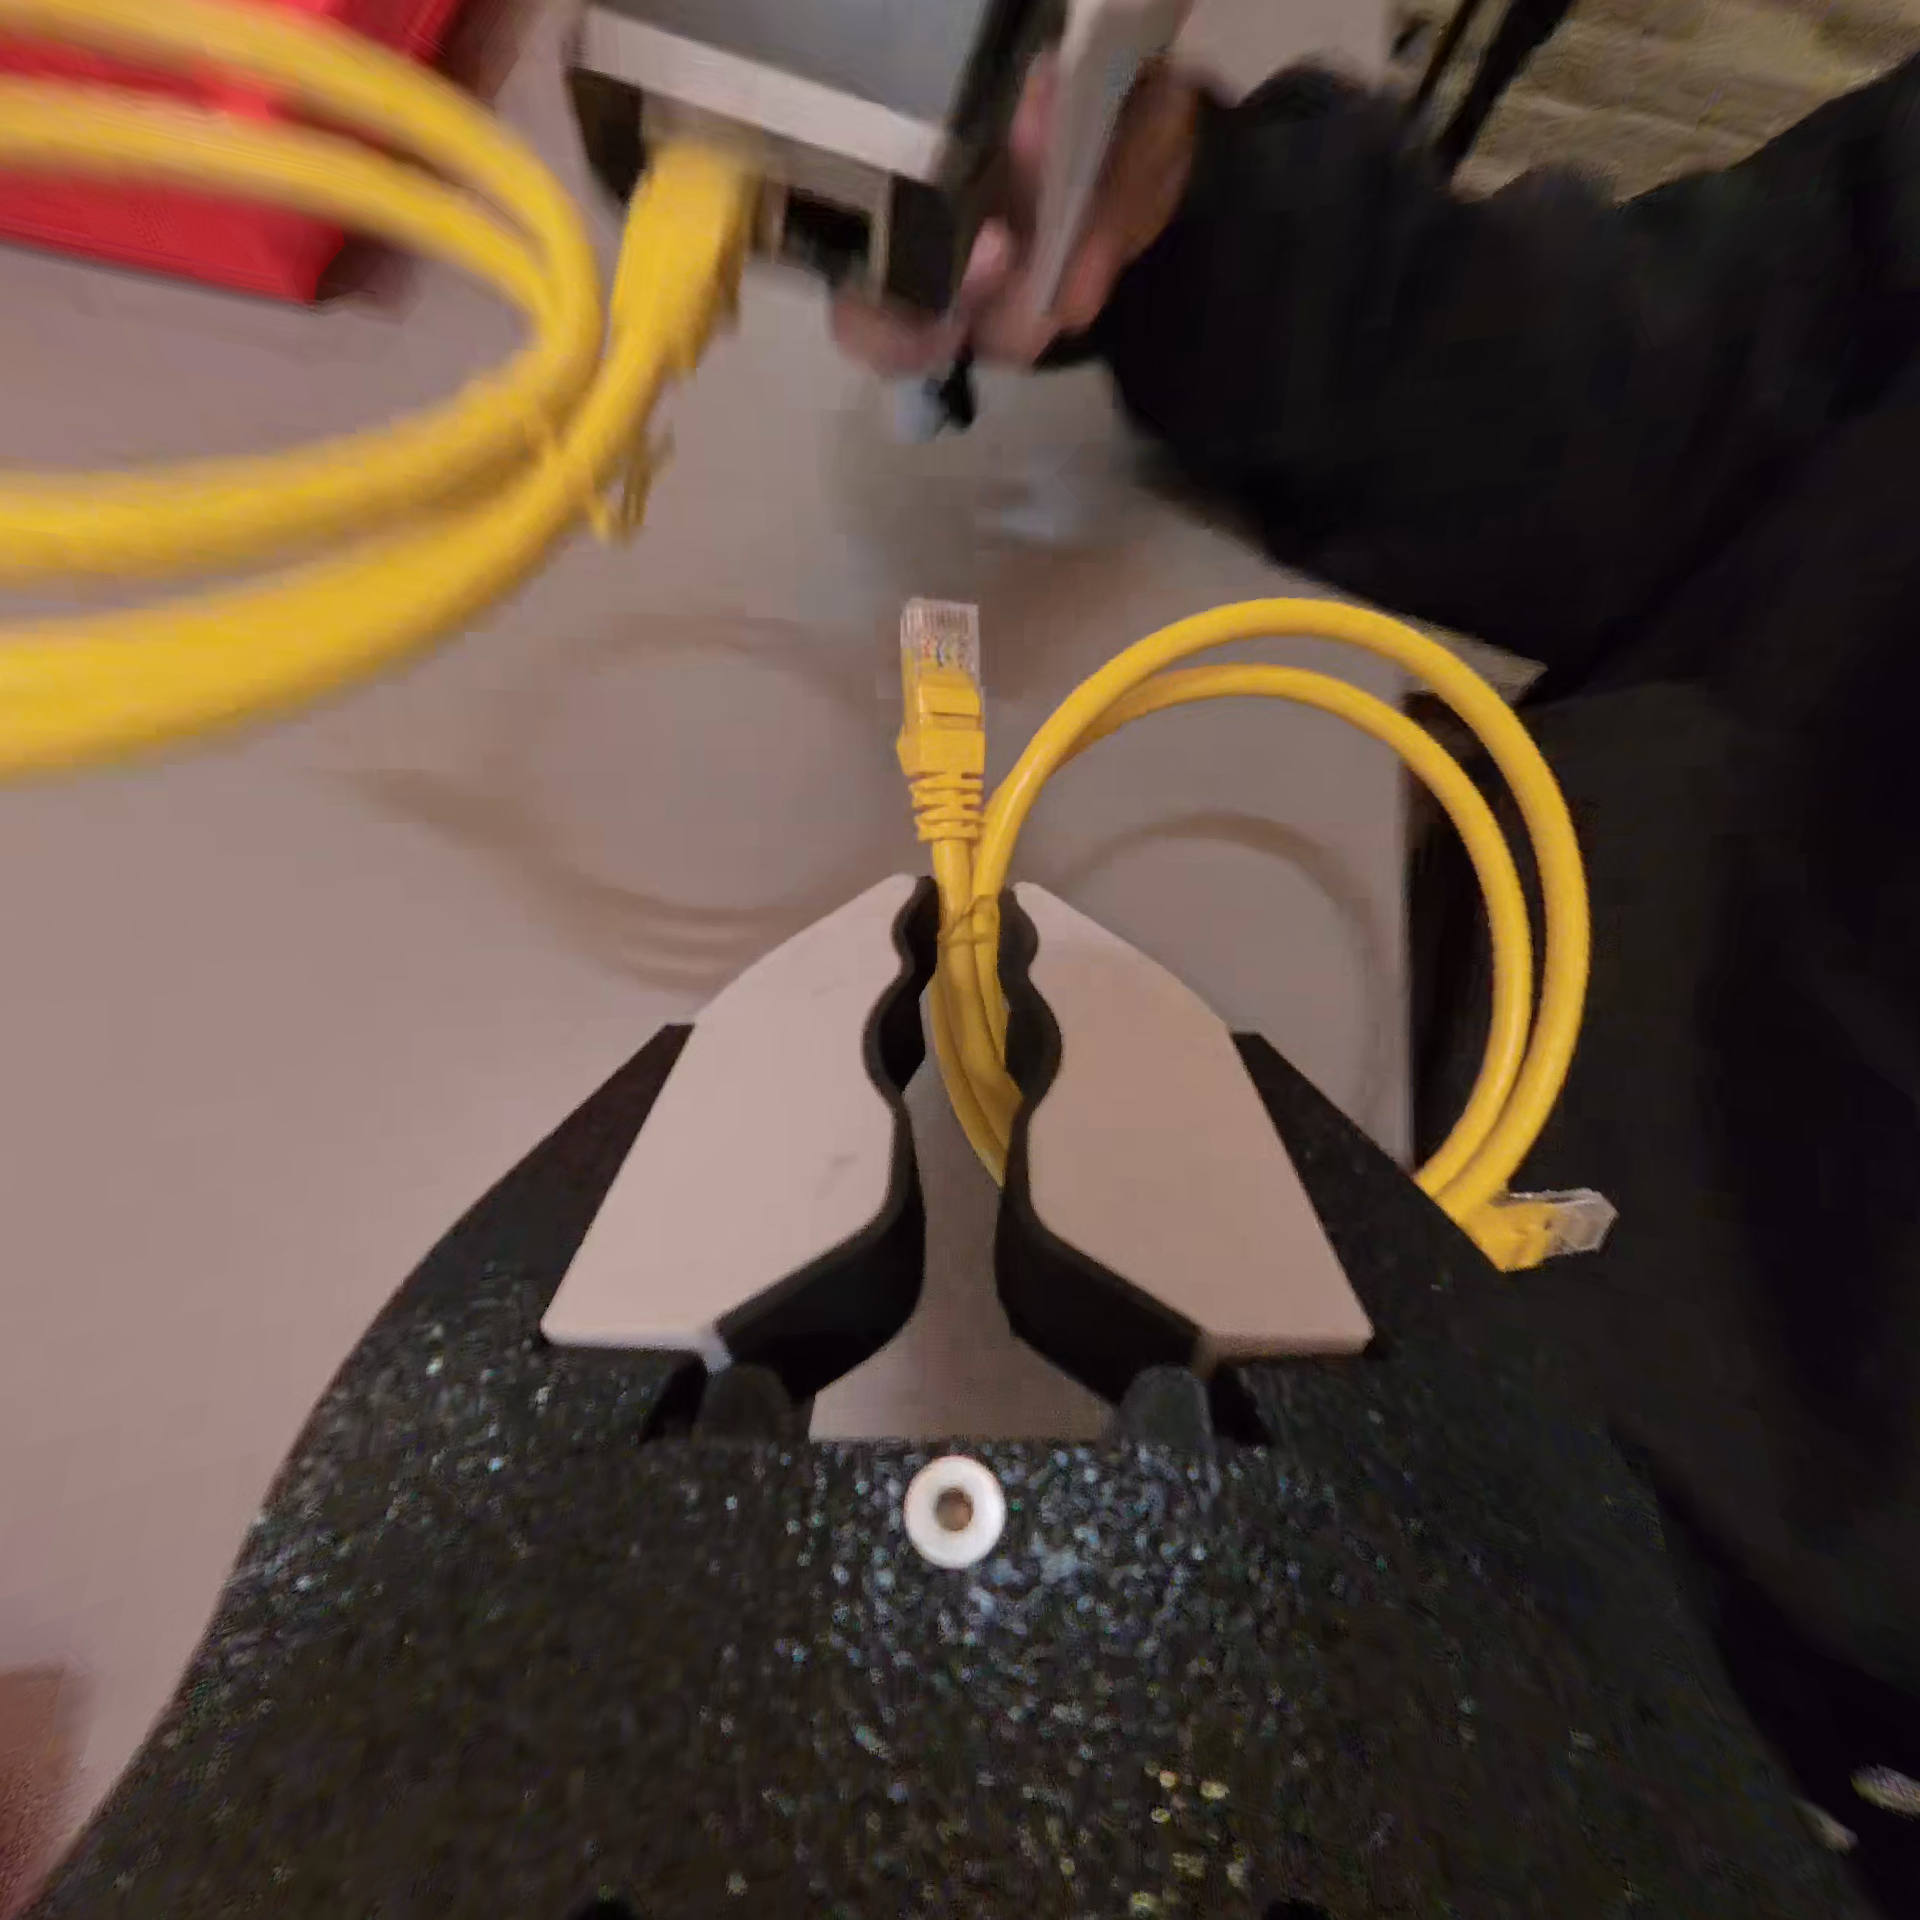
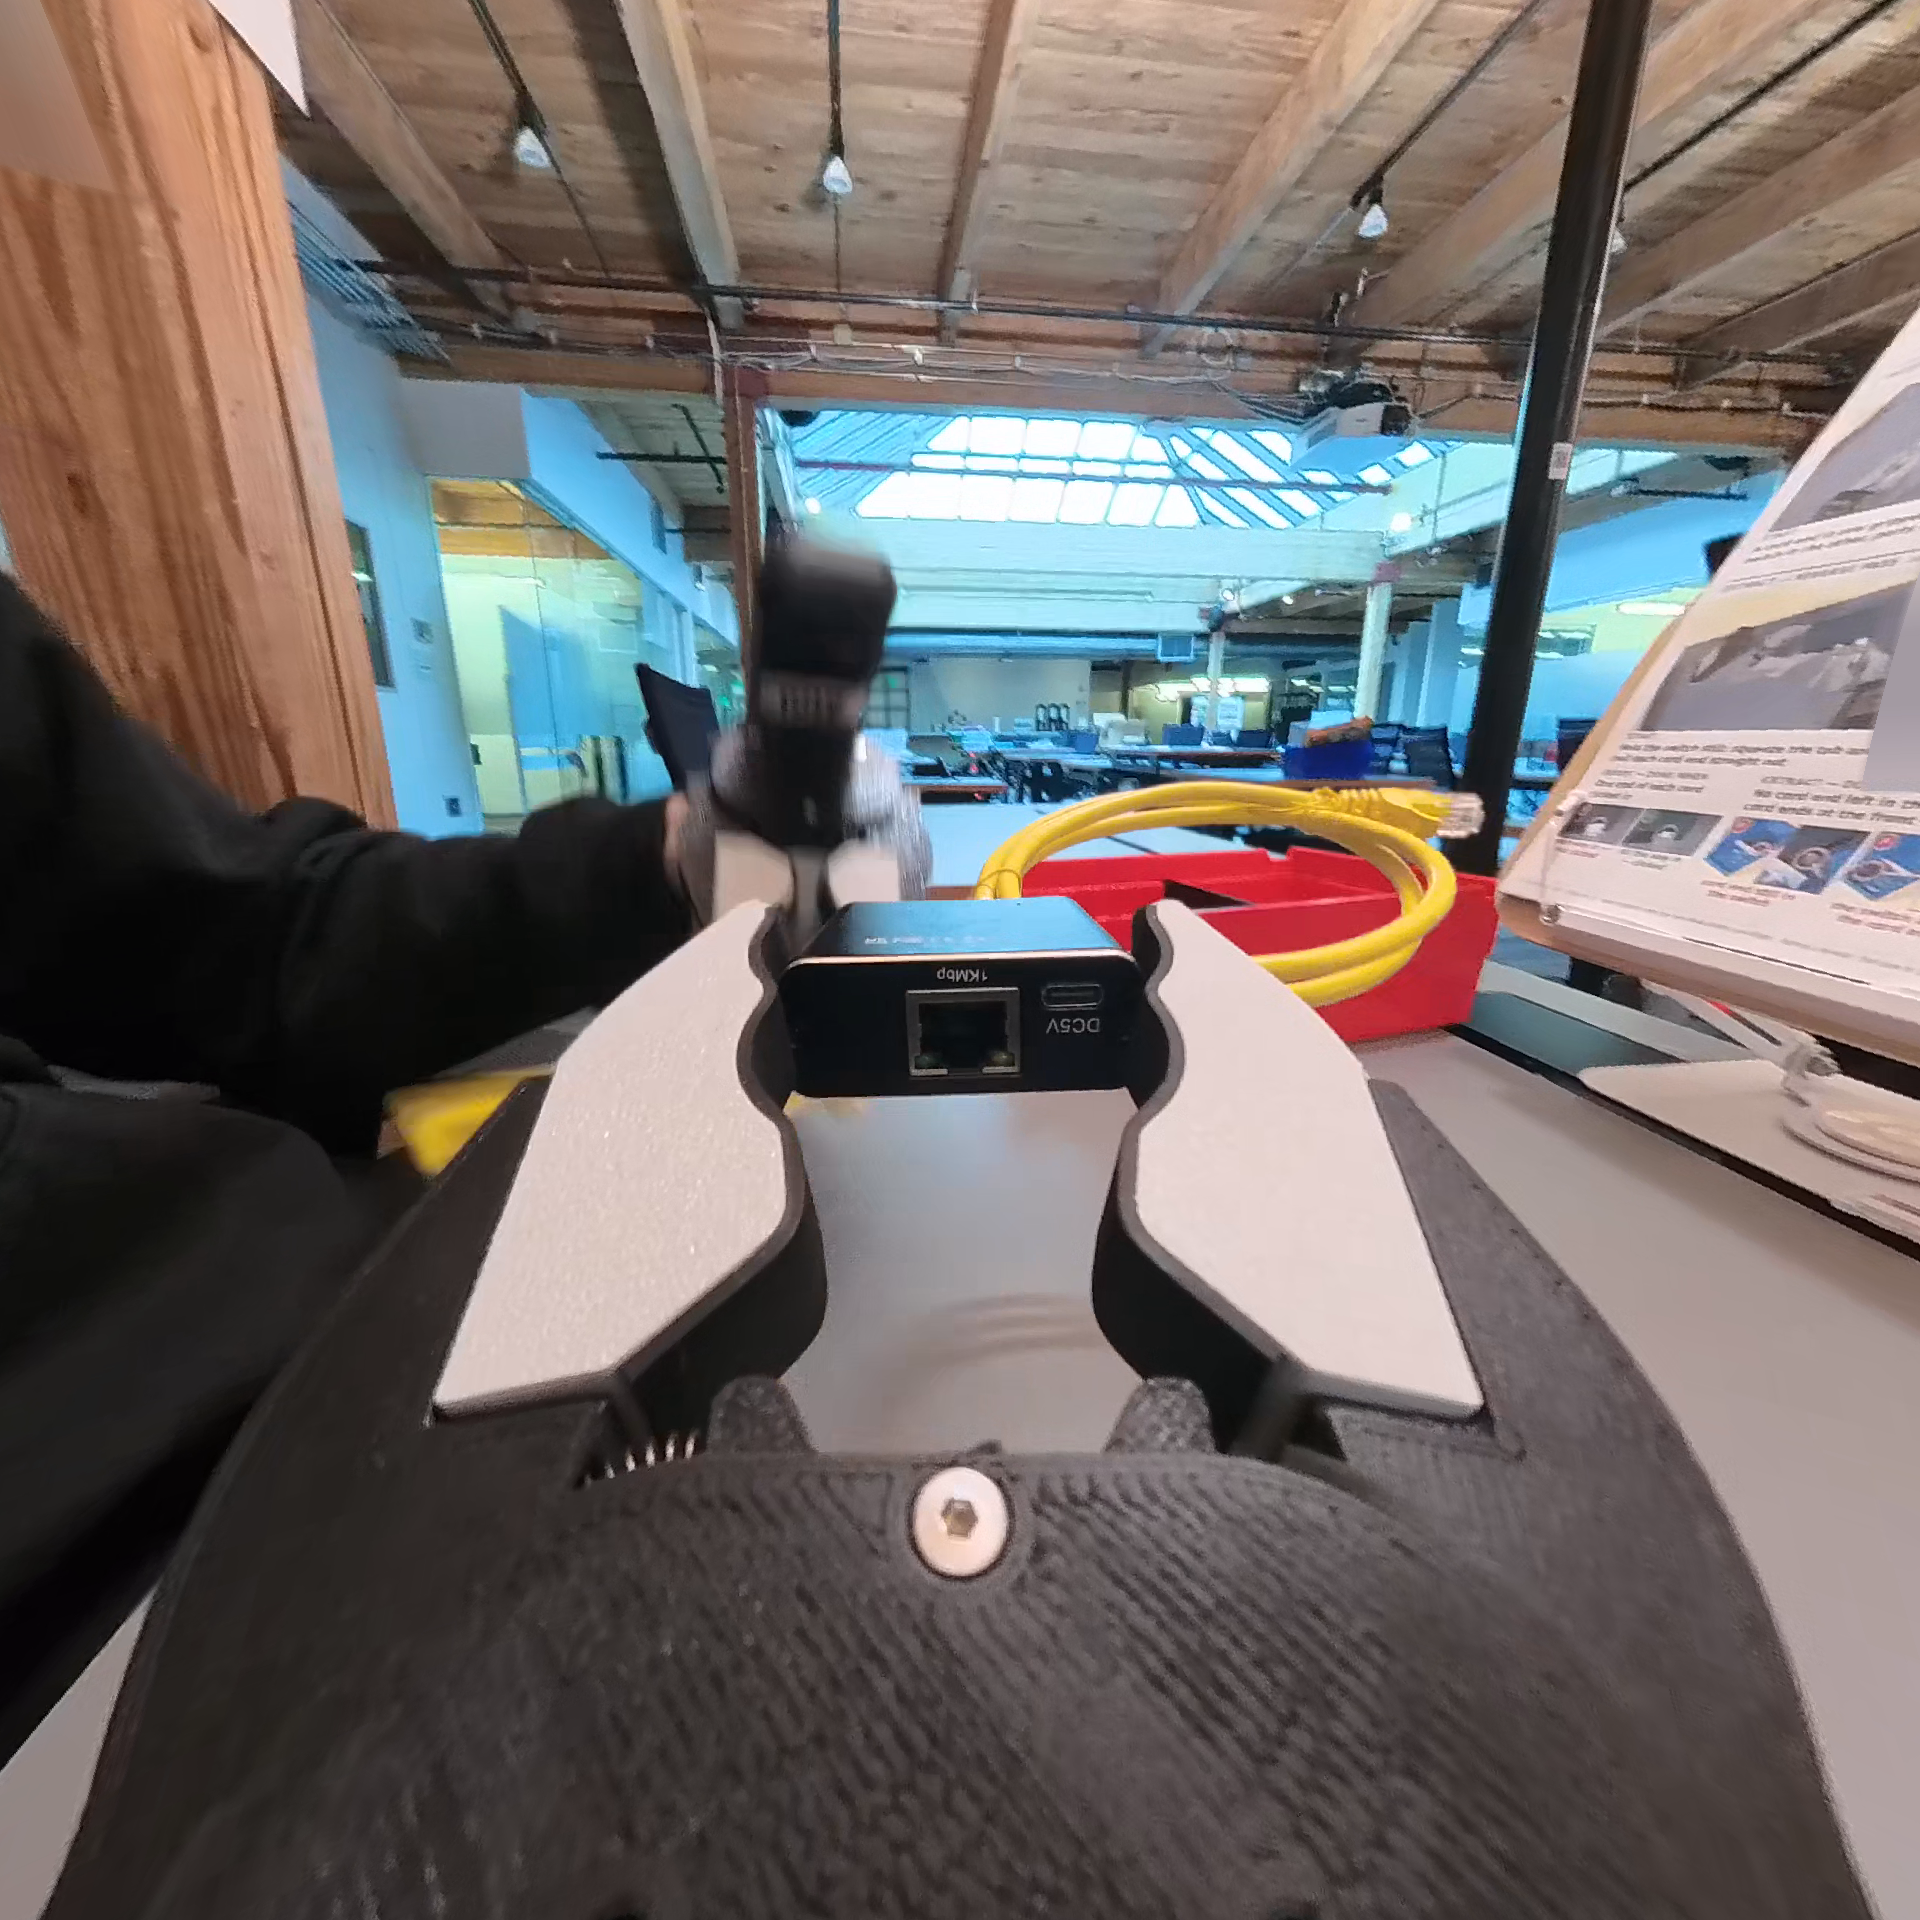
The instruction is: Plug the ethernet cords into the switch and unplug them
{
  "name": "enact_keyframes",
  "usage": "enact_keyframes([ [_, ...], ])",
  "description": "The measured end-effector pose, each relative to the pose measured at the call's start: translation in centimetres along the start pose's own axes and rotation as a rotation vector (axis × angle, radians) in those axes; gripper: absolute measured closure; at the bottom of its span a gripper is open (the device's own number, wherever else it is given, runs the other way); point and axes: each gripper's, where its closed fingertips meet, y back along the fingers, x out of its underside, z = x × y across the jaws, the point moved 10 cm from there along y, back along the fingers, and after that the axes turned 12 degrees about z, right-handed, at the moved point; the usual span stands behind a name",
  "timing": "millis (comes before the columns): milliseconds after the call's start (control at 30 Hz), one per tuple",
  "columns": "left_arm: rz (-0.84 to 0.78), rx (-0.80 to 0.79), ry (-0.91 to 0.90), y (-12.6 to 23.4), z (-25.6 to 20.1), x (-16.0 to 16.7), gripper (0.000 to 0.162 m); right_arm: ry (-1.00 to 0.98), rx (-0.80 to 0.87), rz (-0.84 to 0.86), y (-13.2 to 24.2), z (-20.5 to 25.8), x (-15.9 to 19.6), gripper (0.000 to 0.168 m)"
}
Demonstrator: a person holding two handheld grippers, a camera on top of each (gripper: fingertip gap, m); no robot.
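My left gripper (image 1: 966,904) is shut on a short yellow ethernet cord (image 1: 1496,810). One clear plug (image 1: 940,665) sticks out ahead of the fingertips, and the other plug (image 1: 1553,1226) hangs at the right. My right gripper (image 2: 956,920) is shut on the small black switch (image 2: 956,1013), held above the table. An empty port faces its camera. In the left wrist view the switch (image 1: 790,114) is blurred at the top, with a second yellow cord (image 1: 681,249) plugged into its near side. That cord's loop (image 2: 1351,914) lies behind the switch.
A red tray (image 2: 1455,935) stands on the grey table (image 2: 1558,1299) behind the switch. An instruction sheet on a stand (image 2: 1766,810) is at the right, with a black pole (image 2: 1548,520) behind it. A person's black sleeve (image 1: 1558,416) fills the right of the left wrist view. Spacing between my two grippers at the tips: around 12 centimeters.
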Motion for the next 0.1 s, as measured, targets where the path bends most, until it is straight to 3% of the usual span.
enact_keyframes([
  [33, -0.002, 0.022, -0.016, 1.2, -0.5, -1.0, 0.151, -0.004, -0.010, -0.012, -0.1, 0.0, 0.0, 0.104],
  [100, 0.036, 0.045, -0.026, 3.0, -1.1, -2.8, 0.151, -0.008, -0.020, -0.022, -0.2, 0.1, -0.1, 0.104],
])
